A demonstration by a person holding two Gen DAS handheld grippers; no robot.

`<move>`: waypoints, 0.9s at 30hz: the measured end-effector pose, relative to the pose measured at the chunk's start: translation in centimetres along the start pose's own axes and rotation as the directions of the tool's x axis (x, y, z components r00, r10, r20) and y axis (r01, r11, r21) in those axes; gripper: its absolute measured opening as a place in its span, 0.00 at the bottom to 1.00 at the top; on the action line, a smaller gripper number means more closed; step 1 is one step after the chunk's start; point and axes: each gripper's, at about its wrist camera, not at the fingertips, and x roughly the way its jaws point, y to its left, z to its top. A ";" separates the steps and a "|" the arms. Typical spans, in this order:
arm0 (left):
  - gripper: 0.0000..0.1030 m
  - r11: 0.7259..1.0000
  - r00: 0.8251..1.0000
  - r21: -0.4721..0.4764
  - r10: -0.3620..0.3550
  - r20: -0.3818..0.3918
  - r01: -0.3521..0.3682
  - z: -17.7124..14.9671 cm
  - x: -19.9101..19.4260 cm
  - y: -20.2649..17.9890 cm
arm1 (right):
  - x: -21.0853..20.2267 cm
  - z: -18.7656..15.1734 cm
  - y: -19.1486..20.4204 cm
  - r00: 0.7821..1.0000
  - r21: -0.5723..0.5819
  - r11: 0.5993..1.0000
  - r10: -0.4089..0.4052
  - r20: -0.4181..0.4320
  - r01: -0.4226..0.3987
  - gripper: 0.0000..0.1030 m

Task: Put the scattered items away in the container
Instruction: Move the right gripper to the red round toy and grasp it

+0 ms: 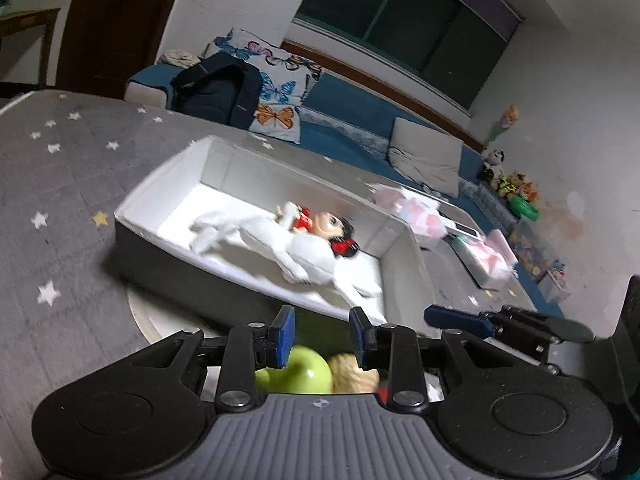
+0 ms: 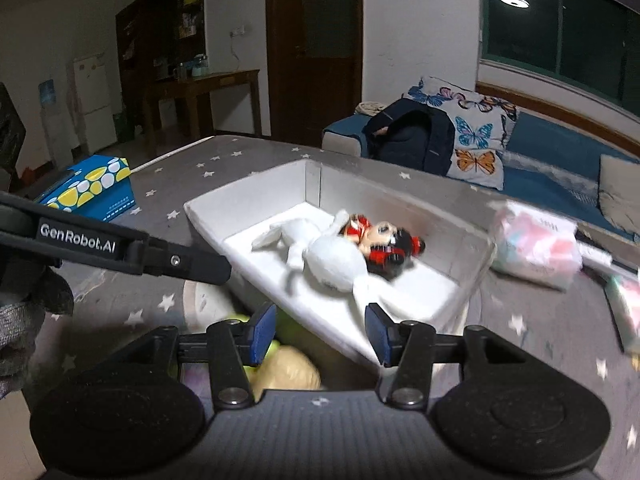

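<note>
A white box with dark outer walls (image 1: pixel 136 208) (image 2: pixel 208 216) sits on a grey star-patterned cloth. Inside lie a white plush animal (image 1: pixel 296 248) (image 2: pixel 332 260) and a small doll with black hair and red clothes (image 1: pixel 332 228) (image 2: pixel 384 244). My left gripper (image 1: pixel 322 338) is open and empty, held just before the box's near wall. Below it sit a green ball (image 1: pixel 308 372) and a tan round toy (image 1: pixel 354 372). My right gripper (image 2: pixel 320 334) is open and empty over the box's near corner, with the tan toy (image 2: pixel 288 368) beneath. The right gripper's finger (image 1: pixel 460 320) shows in the left view.
Pink-and-white packets (image 1: pixel 412 208) (image 2: pixel 536 244) lie right of the box. A blue box with yellow and white spots (image 2: pixel 92 188) stands at the left. A blue sofa with a butterfly pillow (image 2: pixel 476 136) and a dark backpack (image 2: pixel 412 136) lies behind.
</note>
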 end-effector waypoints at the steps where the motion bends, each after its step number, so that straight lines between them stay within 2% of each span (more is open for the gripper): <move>1: 0.32 1.000 1.000 -0.001 -0.009 -0.004 0.009 -0.3 0.0 -0.2 | -0.3 -0.5 0.0 1.000 0.010 1.000 -0.003 0.000 0.003 0.53; 9: 0.32 0.996 0.995 0.029 -0.084 -0.045 0.085 -2.9 0.0 -2.3 | -2.2 -4.7 -0.1 1.000 0.119 0.993 -0.019 0.004 0.019 0.58; 14: 0.32 0.991 0.990 0.058 -0.117 -0.081 0.122 -3.7 0.9 -3.8 | -1.9 -6.1 -0.4 1.000 0.151 0.988 -0.022 -0.008 0.023 0.61; 27: 0.32 0.990 0.983 0.081 -0.105 -0.152 0.118 -4.4 3.3 -5.2 | -0.3 -7.6 -0.9 0.999 0.231 0.972 0.034 -0.008 -0.031 0.61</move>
